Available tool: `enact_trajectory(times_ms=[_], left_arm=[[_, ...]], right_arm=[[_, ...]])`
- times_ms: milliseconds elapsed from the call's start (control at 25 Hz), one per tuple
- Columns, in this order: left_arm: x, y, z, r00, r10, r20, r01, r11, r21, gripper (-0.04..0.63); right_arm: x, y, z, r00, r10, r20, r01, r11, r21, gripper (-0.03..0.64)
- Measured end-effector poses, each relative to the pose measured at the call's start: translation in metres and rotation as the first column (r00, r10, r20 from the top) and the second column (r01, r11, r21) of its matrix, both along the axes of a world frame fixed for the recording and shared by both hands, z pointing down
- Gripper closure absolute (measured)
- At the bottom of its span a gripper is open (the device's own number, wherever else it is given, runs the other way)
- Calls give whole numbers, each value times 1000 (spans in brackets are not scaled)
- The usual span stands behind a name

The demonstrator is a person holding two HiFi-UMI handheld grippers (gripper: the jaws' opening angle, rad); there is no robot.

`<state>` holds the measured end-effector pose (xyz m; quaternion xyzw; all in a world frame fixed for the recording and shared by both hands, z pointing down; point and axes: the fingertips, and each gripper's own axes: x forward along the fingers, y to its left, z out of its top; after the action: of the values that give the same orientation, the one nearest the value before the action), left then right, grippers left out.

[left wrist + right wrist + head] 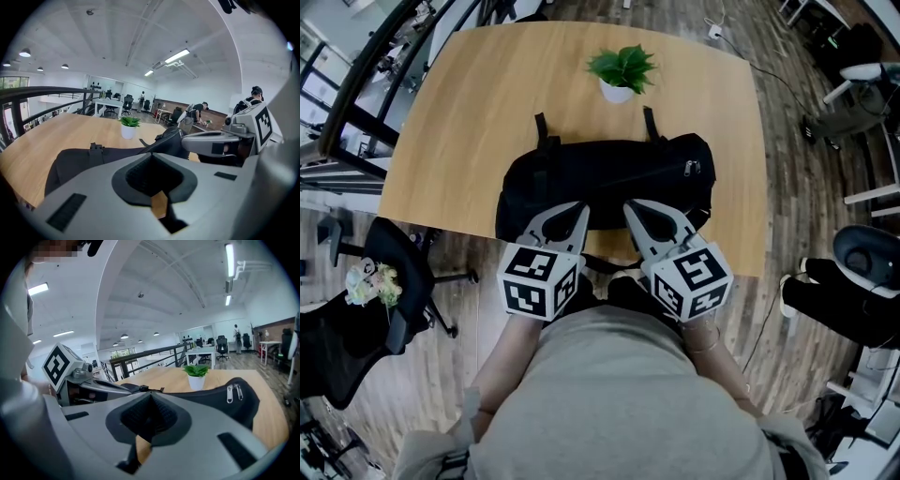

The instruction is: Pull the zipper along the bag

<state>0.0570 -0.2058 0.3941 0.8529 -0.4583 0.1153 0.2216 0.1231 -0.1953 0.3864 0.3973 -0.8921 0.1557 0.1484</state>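
A black duffel bag (609, 178) lies across the near half of the wooden table (469, 112), with its metal zipper pulls (693, 170) near its right end. The pulls (233, 392) also show in the right gripper view. My left gripper (582, 208) hovers over the bag's near edge, jaws shut with nothing between them. Beside it, my right gripper (629, 207) is also shut and empty. In both gripper views the jaws meet above the bag (79, 161), clear of the fabric. Both grippers are well left of the pulls.
A small potted plant (622, 71) in a white pot stands just behind the bag. Two bag straps (542, 127) stick up at the back. A black office chair (370, 300) stands on the floor at my left. More chairs stand on the right.
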Motion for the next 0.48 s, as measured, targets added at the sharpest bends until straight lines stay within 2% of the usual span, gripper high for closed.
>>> enact_trajectory(times_ms=[480], left_arm=[[4,-2,3,999,40,-9,-40,999,-13,577]], right_arm=[[-2,0,4,1000,4,-8,-4,1000,-19,611]])
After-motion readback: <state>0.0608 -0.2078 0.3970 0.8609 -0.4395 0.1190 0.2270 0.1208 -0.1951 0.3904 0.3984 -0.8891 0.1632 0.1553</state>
